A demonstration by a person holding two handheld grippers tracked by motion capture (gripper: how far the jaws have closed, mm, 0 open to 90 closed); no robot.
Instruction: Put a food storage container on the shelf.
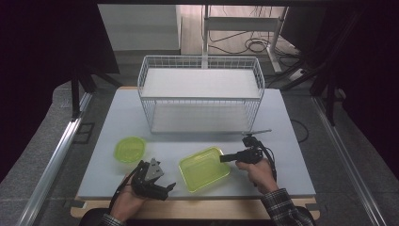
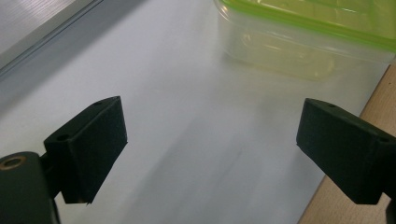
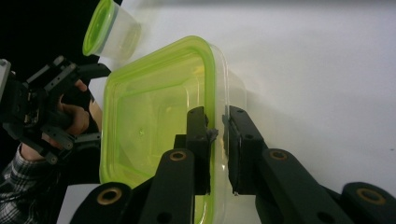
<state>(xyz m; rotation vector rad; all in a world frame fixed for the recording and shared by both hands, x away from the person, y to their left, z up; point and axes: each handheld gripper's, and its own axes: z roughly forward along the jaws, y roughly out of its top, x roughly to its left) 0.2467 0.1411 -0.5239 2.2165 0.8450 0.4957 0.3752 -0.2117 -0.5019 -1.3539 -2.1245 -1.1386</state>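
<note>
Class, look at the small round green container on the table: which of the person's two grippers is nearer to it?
Left. The left gripper sits just below the round container, jaws open. The right gripper is farther off, clamped on the rim of the square container.

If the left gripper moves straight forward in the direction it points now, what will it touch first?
Probably the square green-rimmed clear plastic container. The left gripper has its jaws wide open over bare white table, and that container lies ahead, slightly to the right in the left gripper view, so it might only graze it.

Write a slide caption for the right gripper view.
Right gripper clamps the square tub's rim, one jaw inside, one outside; round tub beyond.
</note>
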